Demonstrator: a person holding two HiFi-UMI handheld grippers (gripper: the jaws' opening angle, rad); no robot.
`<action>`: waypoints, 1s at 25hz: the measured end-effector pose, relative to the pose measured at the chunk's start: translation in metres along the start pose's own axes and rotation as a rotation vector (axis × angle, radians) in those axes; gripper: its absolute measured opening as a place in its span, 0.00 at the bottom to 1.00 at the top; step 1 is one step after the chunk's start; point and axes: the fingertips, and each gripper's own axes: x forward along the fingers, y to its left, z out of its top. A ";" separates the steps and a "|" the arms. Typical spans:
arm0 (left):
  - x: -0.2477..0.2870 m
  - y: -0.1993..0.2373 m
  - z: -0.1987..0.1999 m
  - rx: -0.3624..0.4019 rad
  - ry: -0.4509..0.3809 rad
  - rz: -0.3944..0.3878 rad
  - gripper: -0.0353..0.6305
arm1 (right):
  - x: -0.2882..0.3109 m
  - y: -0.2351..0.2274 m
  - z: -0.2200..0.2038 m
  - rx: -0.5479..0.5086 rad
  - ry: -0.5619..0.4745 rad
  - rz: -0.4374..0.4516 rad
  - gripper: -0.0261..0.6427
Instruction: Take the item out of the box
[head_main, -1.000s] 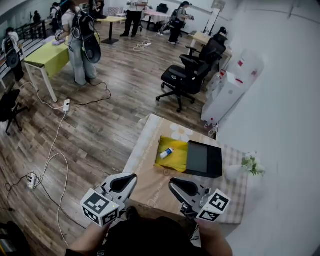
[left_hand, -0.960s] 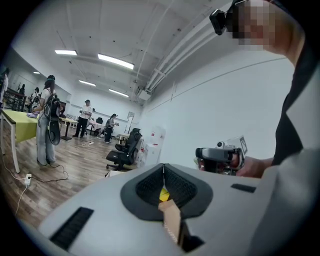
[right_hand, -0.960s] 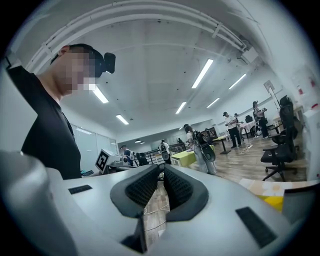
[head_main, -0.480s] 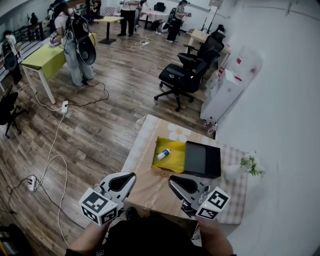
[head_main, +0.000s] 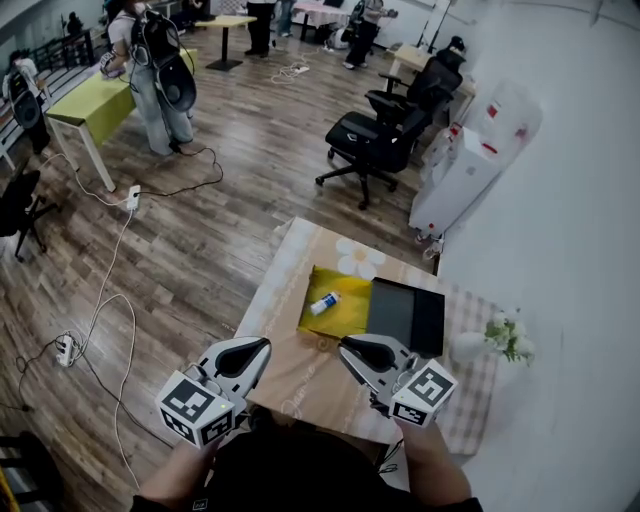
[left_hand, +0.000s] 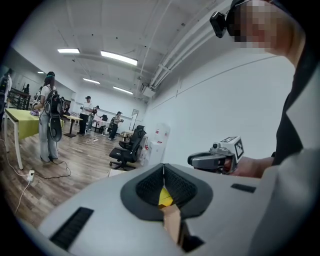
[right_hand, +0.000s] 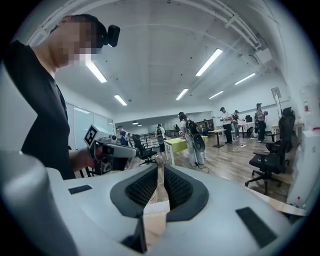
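In the head view, the light wooden counter (head_main: 300, 370) fills the lower middle of the frame. On its far part the box (head_main: 407, 316) lies open, with a yellow half on the left and a black half on the right. The small white bottle (head_main: 322, 303) lies on its side on the yellow half, towards that half's upper left. At the counter's right edge stands a pale vase (head_main: 468, 346) with white flowers. The left tool (head_main: 262, 346) and the right tool (head_main: 347, 348) hover low in the frame over the counter's near edge, well apart from the box, their tips pointing towards each other. A black office chair (head_main: 375, 140) stands on the wood floor at upper centre. In the left gripper view, the left tool's ribbed pads meet at the tips with nothing between them; a patch of yellow shows through the slit lower down, and the right tool sits at centre right. In the right gripper view, the right tool's jaws are together and empty, with the left tool at centre left.
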 end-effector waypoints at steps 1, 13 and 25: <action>0.001 0.002 -0.001 -0.004 0.003 0.006 0.08 | 0.001 -0.005 -0.003 -0.009 0.017 -0.002 0.10; 0.003 0.027 -0.017 -0.043 0.062 0.079 0.08 | 0.042 -0.061 -0.050 -0.125 0.255 0.049 0.10; -0.001 0.044 -0.040 -0.105 0.096 0.147 0.08 | 0.090 -0.114 -0.120 -0.305 0.537 0.137 0.22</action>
